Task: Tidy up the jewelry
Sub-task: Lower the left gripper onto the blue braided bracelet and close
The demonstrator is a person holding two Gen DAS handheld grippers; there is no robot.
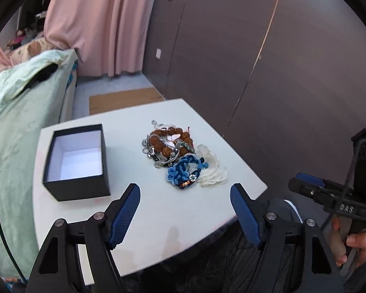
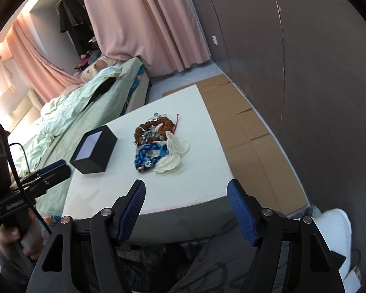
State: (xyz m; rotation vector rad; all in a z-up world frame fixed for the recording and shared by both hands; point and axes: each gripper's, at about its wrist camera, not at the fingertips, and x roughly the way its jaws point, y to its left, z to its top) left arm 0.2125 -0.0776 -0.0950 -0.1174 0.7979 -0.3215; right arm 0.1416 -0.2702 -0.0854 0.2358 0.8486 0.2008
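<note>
A pile of jewelry lies on the white table (image 1: 146, 207): a brown bead bracelet (image 1: 169, 138) with silver chains, a blue braided bracelet (image 1: 183, 172) and a white petal piece (image 1: 211, 168). An open black box (image 1: 76, 162) with a white inside stands left of the pile and holds nothing. My left gripper (image 1: 185, 193) is open and empty above the table's near edge, short of the pile. My right gripper (image 2: 186, 190) is open and empty, also near the front edge. The pile (image 2: 156, 141) and the box (image 2: 95, 150) show in the right wrist view too.
A bed with a green quilt (image 1: 19, 102) runs along the table's left side. Flat cardboard (image 2: 251, 134) lies on the floor to the right, before a dark wall (image 1: 256, 48). Pink curtains (image 1: 97, 24) hang behind. The other gripper shows at each view's edge (image 1: 334, 195).
</note>
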